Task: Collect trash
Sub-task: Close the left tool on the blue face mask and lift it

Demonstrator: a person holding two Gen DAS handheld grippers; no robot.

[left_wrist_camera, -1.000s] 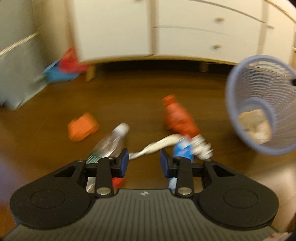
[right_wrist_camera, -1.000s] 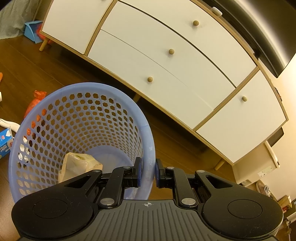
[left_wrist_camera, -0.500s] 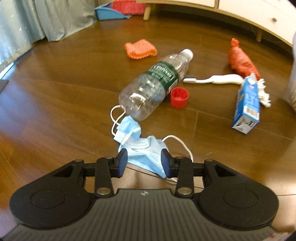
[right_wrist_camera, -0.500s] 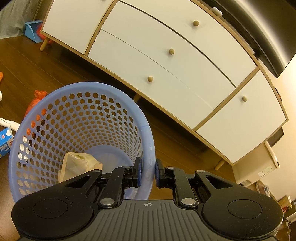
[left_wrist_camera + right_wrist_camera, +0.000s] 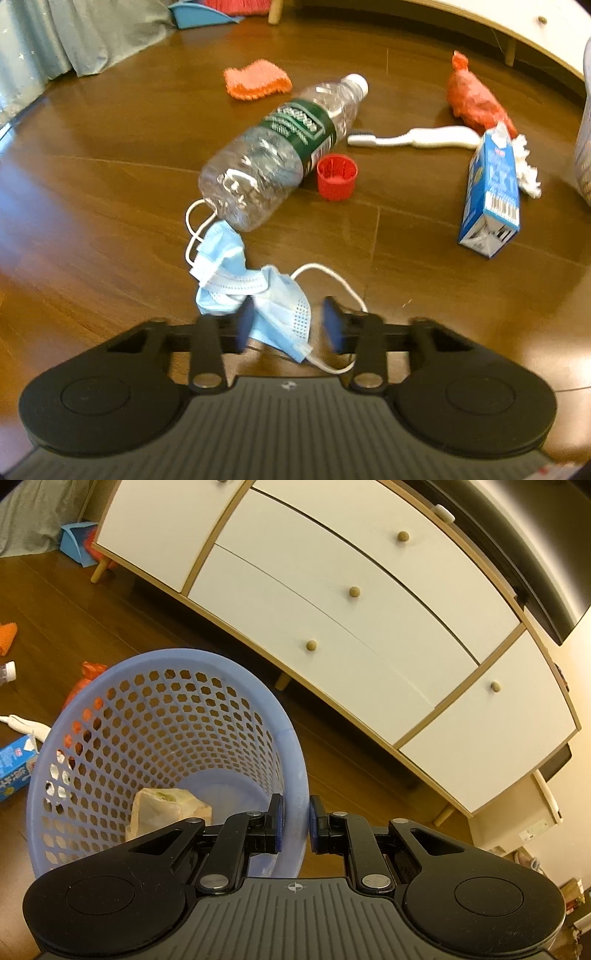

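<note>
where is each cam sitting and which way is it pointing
Left wrist: on the left gripper, angled down at the floor; open fingers straddle the face mask.
Right wrist: on the right gripper, facing the dresser; fingers clamp the basket rim.
Shared: milk carton, red bag.

The left wrist view looks down, close over the floor (image 5: 110, 155). The right wrist view faces the dresser (image 5: 332, 590) from the basket (image 5: 295, 746) rim. Both show the carton (image 5: 493, 192).
</note>
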